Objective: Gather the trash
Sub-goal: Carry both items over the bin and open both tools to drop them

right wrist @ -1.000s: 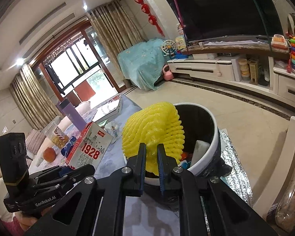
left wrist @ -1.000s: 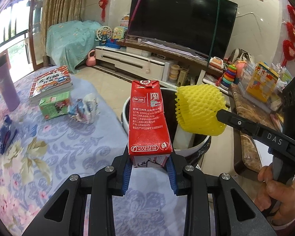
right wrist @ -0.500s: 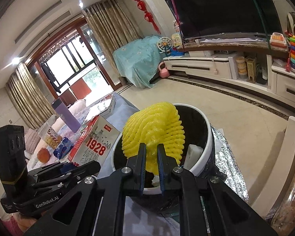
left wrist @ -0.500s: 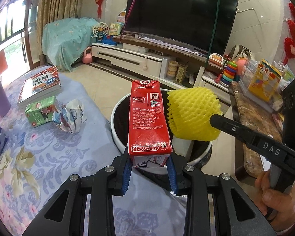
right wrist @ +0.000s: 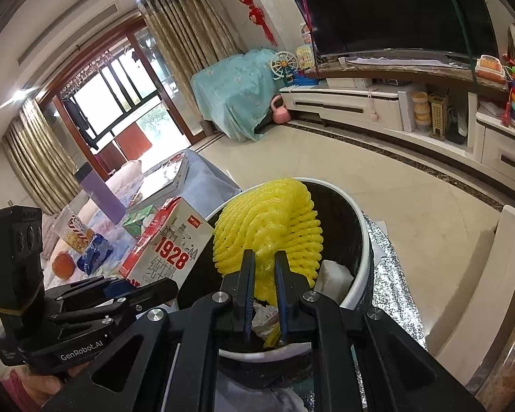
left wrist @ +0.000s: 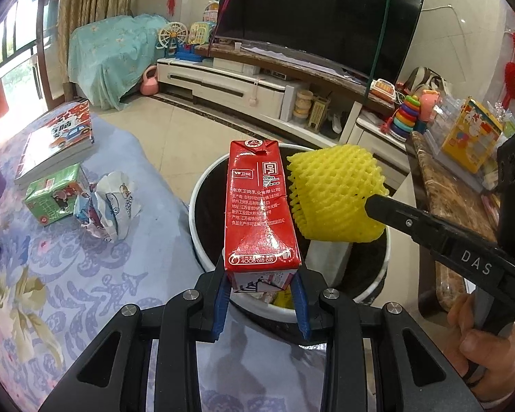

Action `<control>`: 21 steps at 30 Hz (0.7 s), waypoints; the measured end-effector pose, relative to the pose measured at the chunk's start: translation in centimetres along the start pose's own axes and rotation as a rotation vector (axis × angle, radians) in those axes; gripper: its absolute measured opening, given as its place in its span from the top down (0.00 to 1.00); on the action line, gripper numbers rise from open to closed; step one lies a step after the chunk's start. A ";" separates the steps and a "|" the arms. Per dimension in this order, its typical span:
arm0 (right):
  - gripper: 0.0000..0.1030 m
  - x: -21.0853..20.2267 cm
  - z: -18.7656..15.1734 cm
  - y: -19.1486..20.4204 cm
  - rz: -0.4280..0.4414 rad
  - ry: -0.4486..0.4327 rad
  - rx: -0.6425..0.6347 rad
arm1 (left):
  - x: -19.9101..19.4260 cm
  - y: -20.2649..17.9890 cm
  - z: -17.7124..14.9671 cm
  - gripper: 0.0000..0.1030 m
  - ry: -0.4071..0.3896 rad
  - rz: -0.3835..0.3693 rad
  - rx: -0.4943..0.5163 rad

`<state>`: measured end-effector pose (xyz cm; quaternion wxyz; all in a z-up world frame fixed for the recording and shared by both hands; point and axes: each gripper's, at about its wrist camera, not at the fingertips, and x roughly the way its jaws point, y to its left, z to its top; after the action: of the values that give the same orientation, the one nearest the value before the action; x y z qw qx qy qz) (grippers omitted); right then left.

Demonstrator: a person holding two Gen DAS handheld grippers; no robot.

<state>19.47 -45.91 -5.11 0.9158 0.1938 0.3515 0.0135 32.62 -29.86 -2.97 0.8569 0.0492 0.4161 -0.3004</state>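
Since a second ago the bin (left wrist: pixel 202 213) has slid closer under both my loads | left view: my left tongs (left wrist: pixel 261 295) clamp the stiff, light carton (left wrist: pixel 259 206) low, over the bin | right view: my right tongs (right wrist: pixel 265 274) pinch the soft, squashy net (right wrist: pixel 267 230), over the bin (right wrist: pixel 360 226).

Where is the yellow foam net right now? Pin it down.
In both wrist views the yellow foam net hangs over the open trash bin, pinched in the right gripper, just right of the red milk carton.
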 end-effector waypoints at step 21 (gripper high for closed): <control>0.26 -0.8 -0.1 -0.4 -0.002 -0.027 0.038 | -3.1 1.3 -2.9 0.51 -0.056 0.020 -0.027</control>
<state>18.78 -46.41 -4.78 0.9165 0.2111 0.3397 0.0031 29.92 -26.36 -2.77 0.8717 0.0333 0.3957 -0.2871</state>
